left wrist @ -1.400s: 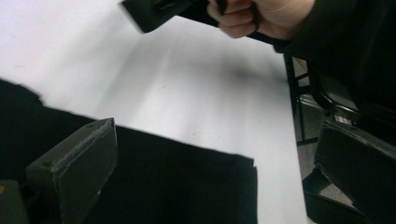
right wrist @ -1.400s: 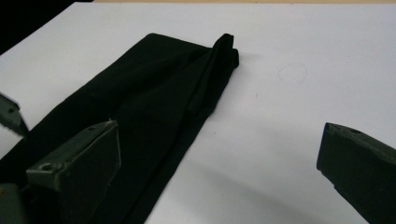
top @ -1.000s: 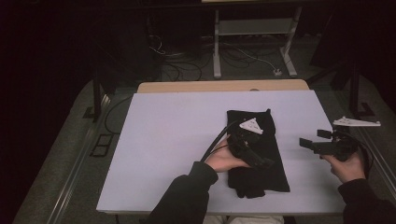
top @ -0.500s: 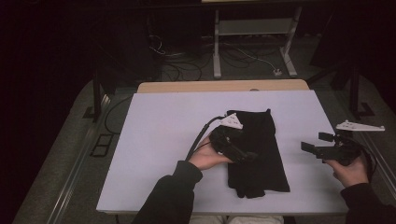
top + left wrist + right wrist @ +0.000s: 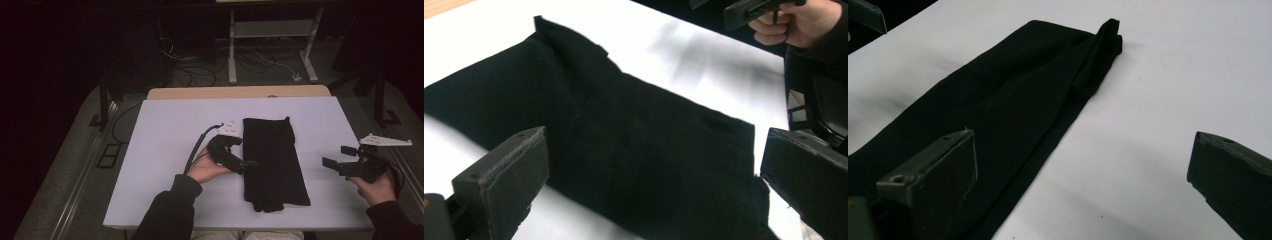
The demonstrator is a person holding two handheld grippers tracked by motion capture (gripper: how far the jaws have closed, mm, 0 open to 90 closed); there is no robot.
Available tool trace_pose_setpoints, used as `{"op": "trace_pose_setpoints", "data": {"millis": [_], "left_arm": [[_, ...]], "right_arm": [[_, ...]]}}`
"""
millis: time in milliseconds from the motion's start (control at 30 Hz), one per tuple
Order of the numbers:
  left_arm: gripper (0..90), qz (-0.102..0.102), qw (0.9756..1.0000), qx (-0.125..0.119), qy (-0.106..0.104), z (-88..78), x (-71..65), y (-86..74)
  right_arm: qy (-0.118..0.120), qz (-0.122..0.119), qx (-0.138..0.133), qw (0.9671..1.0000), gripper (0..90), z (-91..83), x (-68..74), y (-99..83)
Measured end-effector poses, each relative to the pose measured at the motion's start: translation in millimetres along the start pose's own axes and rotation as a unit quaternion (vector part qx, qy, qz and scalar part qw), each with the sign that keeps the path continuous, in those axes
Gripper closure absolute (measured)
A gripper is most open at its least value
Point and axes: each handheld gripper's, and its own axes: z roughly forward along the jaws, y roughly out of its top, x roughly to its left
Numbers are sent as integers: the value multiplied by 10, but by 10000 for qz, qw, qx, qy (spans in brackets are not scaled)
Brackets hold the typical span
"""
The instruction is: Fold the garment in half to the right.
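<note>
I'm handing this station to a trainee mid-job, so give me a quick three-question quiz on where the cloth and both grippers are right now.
1. True or false: the left gripper is shut on the black cloth.
2. Which gripper is nearer the cloth? A) left B) right C) both equally far
3. Fill in: the cloth lies folded into a long strip on the white ____.

Key:
1. False. In the left gripper view its jaws stand wide apart with the cloth lying flat between and beyond them.
2. A. Its tips reach the cloth's left edge, while the right gripper is held apart near the table's right edge.
3. table.
</note>
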Motion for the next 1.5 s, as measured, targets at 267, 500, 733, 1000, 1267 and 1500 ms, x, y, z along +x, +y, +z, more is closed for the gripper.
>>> {"op": "trace_pose_setpoints", "data": {"millis": [267,500,733,1000,1267,1500], "left_arm": [[0,-77,9999,-57,106,-113,51,-66],[0,-137,9997,-63,185,-204,108,-141],[0,-201,9994,-94,263,-295,145,-221],[0,-263,9989,-170,339,-443,155,-305],[0,-351,9978,-223,524,-615,214,-426],[0,-418,9961,-335,702,-771,254,-528]], "right_arm": [[42,-58,27,10000,0,-10,25,-39],[37,-57,31,10000,0,-18,30,-57],[29,-107,48,9999,0,0,33,-72],[23,-115,37,9999,0,1,31,-75],[15,-128,45,9999,0,7,36,-73],[10,-132,59,9999,0,13,33,-74]]}}
